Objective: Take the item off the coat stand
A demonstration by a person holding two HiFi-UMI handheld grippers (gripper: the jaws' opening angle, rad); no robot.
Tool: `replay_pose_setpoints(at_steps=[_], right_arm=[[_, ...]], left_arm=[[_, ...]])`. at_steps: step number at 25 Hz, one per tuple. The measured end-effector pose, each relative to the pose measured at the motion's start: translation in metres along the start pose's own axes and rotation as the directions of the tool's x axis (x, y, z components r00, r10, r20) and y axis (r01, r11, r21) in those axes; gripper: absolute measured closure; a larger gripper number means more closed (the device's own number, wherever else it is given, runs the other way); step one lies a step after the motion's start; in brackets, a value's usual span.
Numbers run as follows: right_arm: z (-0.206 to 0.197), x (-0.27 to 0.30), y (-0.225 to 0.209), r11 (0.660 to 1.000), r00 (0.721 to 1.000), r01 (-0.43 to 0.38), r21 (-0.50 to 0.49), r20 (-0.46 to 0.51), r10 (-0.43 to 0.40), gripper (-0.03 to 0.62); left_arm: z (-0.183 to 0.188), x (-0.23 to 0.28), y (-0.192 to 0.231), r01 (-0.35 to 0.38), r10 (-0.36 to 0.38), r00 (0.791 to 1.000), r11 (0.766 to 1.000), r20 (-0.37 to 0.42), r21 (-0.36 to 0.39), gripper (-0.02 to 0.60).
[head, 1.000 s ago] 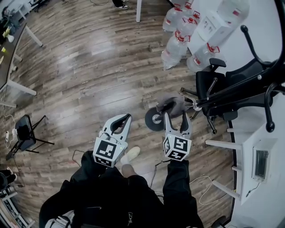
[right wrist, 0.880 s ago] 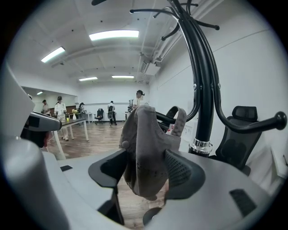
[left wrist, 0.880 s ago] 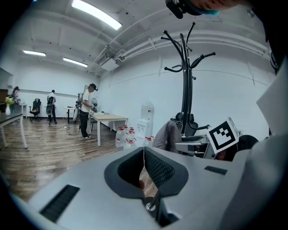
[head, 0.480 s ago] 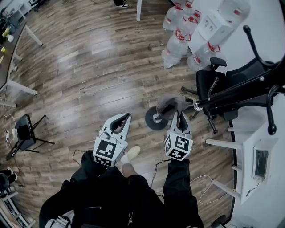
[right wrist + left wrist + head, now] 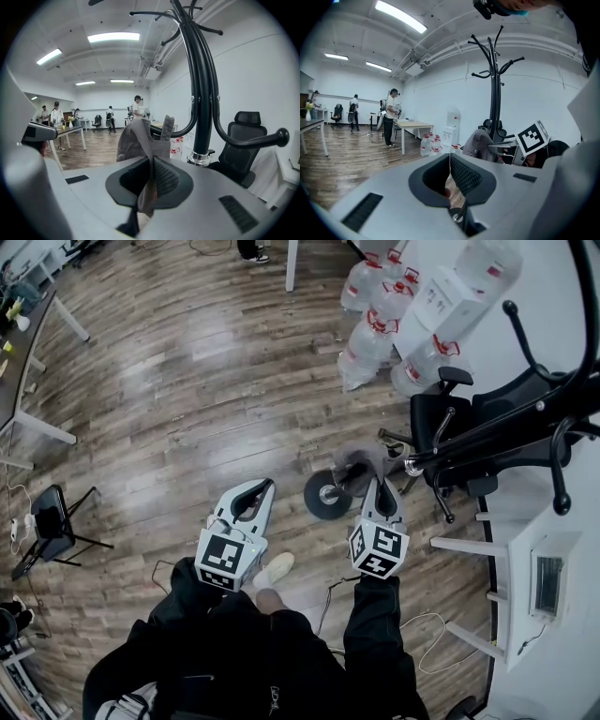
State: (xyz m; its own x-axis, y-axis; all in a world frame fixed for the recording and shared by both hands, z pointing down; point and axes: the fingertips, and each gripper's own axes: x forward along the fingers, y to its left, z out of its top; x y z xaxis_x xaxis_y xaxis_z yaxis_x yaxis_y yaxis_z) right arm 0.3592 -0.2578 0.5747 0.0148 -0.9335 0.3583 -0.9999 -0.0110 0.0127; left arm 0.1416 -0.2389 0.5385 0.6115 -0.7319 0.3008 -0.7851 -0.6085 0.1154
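Because the grey cap (image 5: 133, 138) hangs on one of the low hooks (image 5: 180, 130) of the coat stand (image 5: 202, 93), the right gripper (image 5: 151, 161) meets it from the near side, pointing only slightly downward. Its jaws have just been closing and are now clenched on a fold of the cap's cloth, which runs down between the ribbed pads. The rest of the cap is draped over the hook on the far side of the jaws. Gripping the near edge looks meant to let the cap be lifted and drawn off the hook's tip rather than dragged along it. The left gripper (image 5: 450, 157) hangs to the left with its jaws pressed together on nothing, well apart from the stand.

Room is tight on the right. The stand's pole, a second low hook (image 5: 262, 138) with a ball end, and the office chair (image 5: 246, 136) crowd that side. Water bottles (image 5: 370, 334) stand on the far side. To the left and near, the wood floor (image 5: 187, 409) lies open, so pulling the cap back that way seems the clearest path.
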Motion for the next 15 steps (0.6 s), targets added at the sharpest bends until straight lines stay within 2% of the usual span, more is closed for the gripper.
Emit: replay_pose_setpoints(at_steps=[15], right_arm=[[0.049,-0.040,0.007,1.000,0.997,0.002,0.015,0.080,-0.004,0.566]], left_arm=[[0.045,-0.030,-0.009,0.016,-0.019,0.996,0.999,0.089,0.032,0.557]])
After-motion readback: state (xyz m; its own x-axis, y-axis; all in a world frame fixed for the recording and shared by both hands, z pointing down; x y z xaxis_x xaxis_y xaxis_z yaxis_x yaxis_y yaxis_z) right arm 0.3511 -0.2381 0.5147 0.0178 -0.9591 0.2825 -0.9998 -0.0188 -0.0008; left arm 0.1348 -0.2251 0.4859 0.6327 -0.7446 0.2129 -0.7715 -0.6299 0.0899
